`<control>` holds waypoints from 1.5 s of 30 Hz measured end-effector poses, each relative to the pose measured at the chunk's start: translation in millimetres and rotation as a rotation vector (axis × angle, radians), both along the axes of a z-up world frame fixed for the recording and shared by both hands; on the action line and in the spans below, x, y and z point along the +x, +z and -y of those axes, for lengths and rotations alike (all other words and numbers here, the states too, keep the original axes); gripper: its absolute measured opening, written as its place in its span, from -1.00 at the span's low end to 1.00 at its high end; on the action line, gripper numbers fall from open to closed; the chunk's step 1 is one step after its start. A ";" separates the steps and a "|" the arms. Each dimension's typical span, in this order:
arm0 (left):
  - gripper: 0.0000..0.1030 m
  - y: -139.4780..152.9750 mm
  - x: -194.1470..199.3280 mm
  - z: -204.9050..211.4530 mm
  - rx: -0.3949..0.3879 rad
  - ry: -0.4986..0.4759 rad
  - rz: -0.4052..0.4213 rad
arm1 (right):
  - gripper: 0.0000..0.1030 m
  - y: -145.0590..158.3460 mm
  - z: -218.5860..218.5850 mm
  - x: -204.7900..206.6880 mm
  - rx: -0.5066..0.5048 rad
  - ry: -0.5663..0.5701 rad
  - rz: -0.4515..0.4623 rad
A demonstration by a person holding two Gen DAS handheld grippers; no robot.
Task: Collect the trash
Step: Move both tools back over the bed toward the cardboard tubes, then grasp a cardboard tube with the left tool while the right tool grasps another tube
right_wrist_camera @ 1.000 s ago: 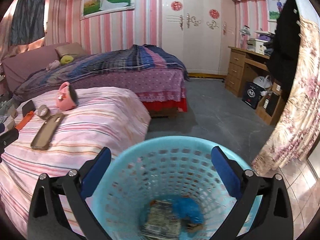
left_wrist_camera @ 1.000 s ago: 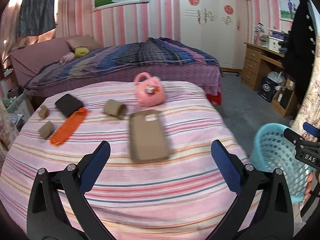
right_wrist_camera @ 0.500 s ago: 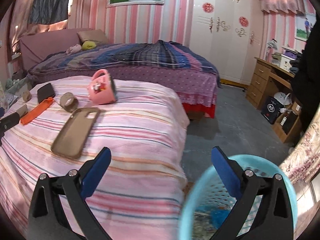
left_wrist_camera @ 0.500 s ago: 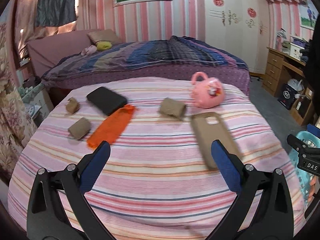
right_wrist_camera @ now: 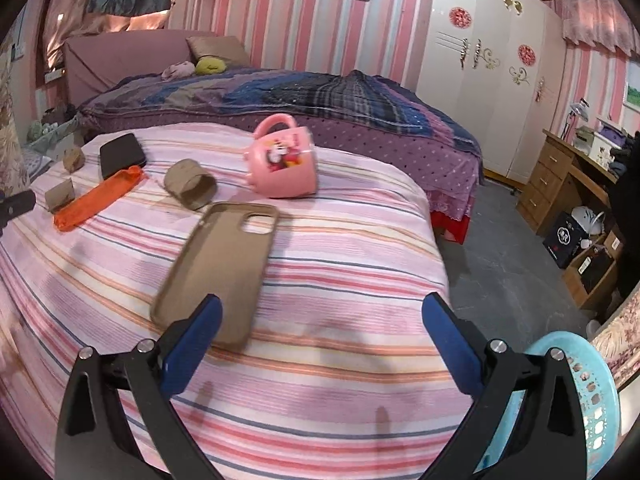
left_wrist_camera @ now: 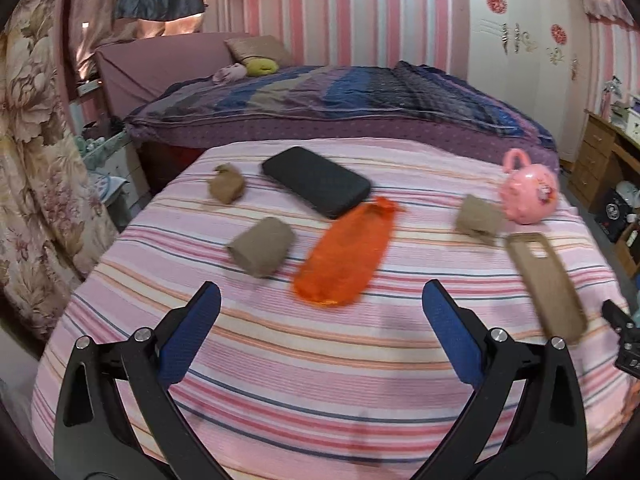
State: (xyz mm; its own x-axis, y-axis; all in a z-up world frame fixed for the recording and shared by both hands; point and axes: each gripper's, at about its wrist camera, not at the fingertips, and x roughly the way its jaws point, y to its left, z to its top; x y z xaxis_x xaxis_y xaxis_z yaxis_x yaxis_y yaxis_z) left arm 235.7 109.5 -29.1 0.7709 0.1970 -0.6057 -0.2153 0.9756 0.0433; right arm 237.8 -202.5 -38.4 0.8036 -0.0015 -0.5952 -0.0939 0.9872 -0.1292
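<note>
Both my left claw and right claw hang spread and empty over the bed, left aimed at the orange wrapper to grab trash.

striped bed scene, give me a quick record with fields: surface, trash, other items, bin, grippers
surface: striped bed
trash: three brown cardboard bits; orange wrapper
other items: black phone touching the wrapper's far end; tan phone case; pink mug lying on its side
bin: blue basket on the floor to the right of the bed
grippers: left hand-held gripper open, empty, above the bed; right hand-held gripper open, empty
</note>
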 end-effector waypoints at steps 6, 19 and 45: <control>0.89 -16.8 12.8 -47.5 -0.034 0.058 -0.055 | 0.90 4.6 -37.5 27.8 -0.013 0.109 -0.011; 0.89 -50.9 90.5 -85.1 -0.121 0.085 -0.205 | 0.90 -6.9 -97.8 107.2 -0.001 0.274 -0.083; 0.05 -39.3 75.3 -70.8 -0.077 -0.015 -0.144 | 0.02 10.0 -126.9 108.6 -0.069 0.364 -0.094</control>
State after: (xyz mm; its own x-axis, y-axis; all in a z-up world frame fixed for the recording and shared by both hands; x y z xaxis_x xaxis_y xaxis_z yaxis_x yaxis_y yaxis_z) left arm 311.0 180.3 -68.4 0.6778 0.1348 -0.7228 -0.1976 0.9803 -0.0025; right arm 346.5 -75.6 -28.4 0.7010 0.2313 -0.6746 -0.4511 0.8765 -0.1683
